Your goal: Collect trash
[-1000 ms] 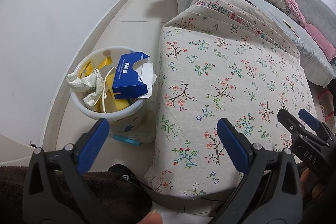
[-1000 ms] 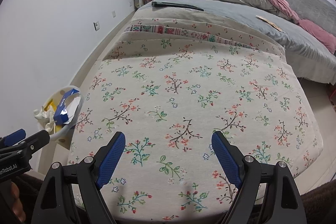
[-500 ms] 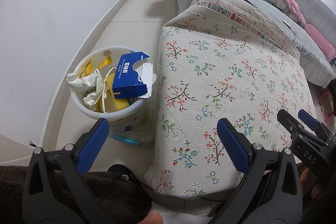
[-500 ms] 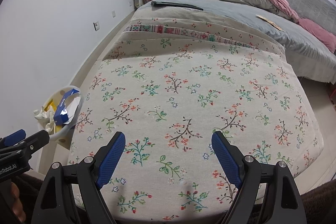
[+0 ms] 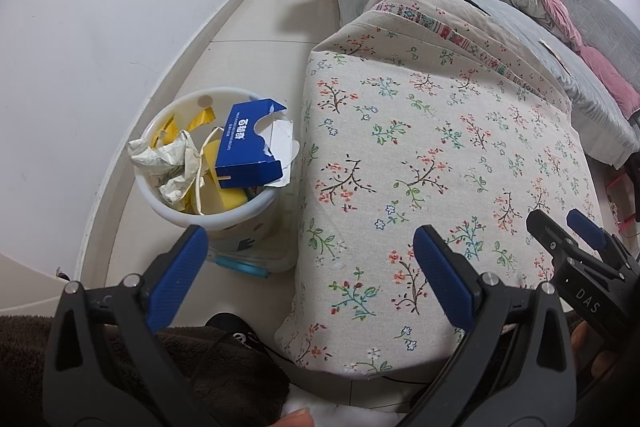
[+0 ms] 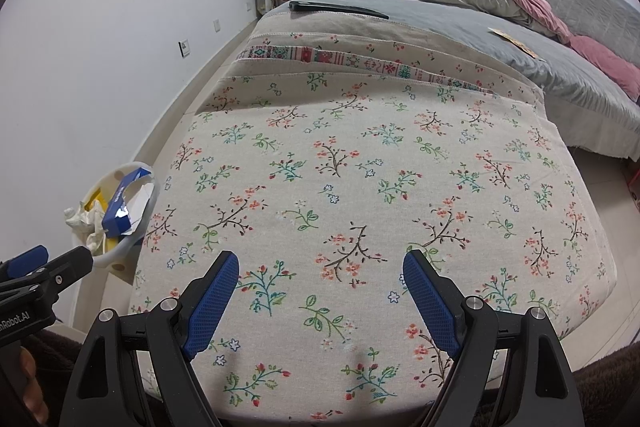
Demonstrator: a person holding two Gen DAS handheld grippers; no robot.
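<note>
Beside the floral cushion [image 5: 440, 167], the bin [image 5: 168, 203] sits heaped with trash [image 5: 248, 147], both the left gripper [image 5: 308, 275] and right gripper [image 6: 320, 303] spread and empty, so collecting looks finished unless more litter is spotted.

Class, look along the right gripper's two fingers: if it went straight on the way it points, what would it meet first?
Probably the flower-printed beige cloth covering the flat surface: the right gripper, jaws open and empty, points down at it with nothing between, though depth is unclear.
</note>
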